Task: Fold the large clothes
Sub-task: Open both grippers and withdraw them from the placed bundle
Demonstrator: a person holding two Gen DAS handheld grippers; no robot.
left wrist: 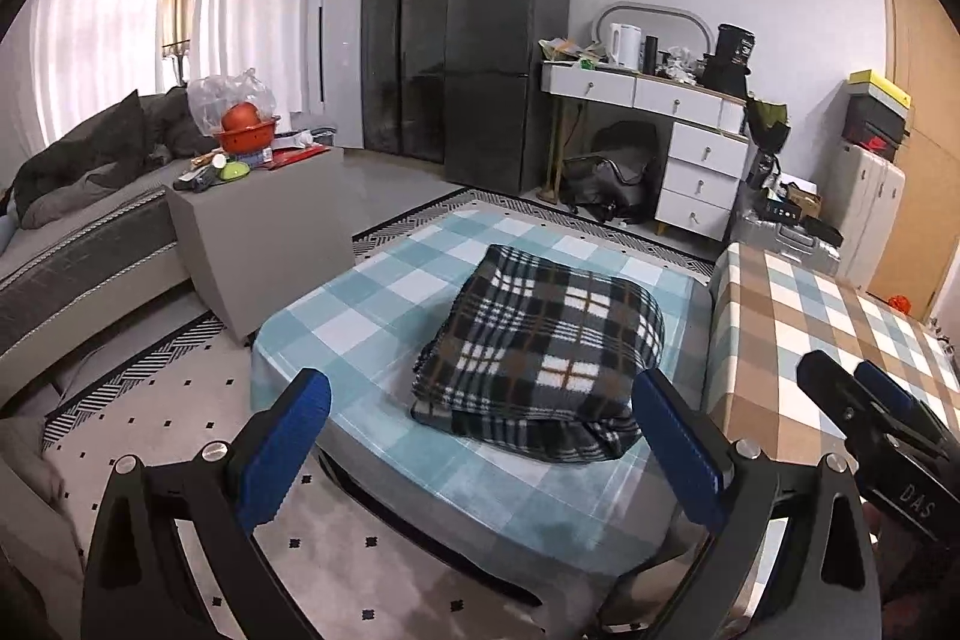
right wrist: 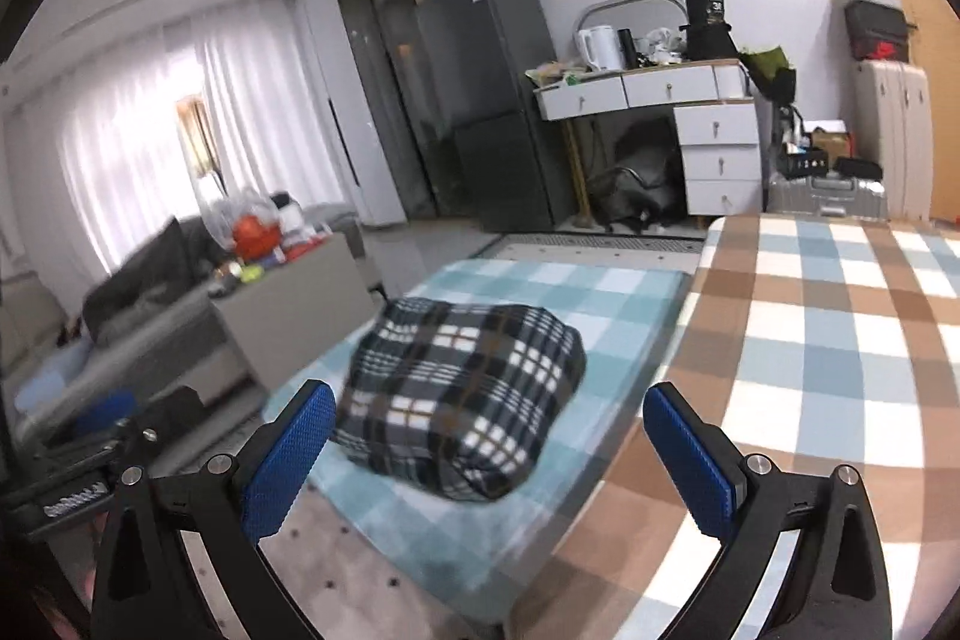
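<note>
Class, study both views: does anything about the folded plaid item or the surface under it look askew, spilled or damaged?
Nothing stands out. The plaid blanket lies folded in a compact bundle on the blue checked cover, apart from the brown checked cover. Both tools, left and right, are open and hold nothing.

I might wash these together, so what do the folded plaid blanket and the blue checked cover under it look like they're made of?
Plaid blanket: probably fleece; fuzzy matte nap, thick rounded folds. Blue checked cover: looks like thin woven cloth, flat and matte; exact fibre unclear.
</note>
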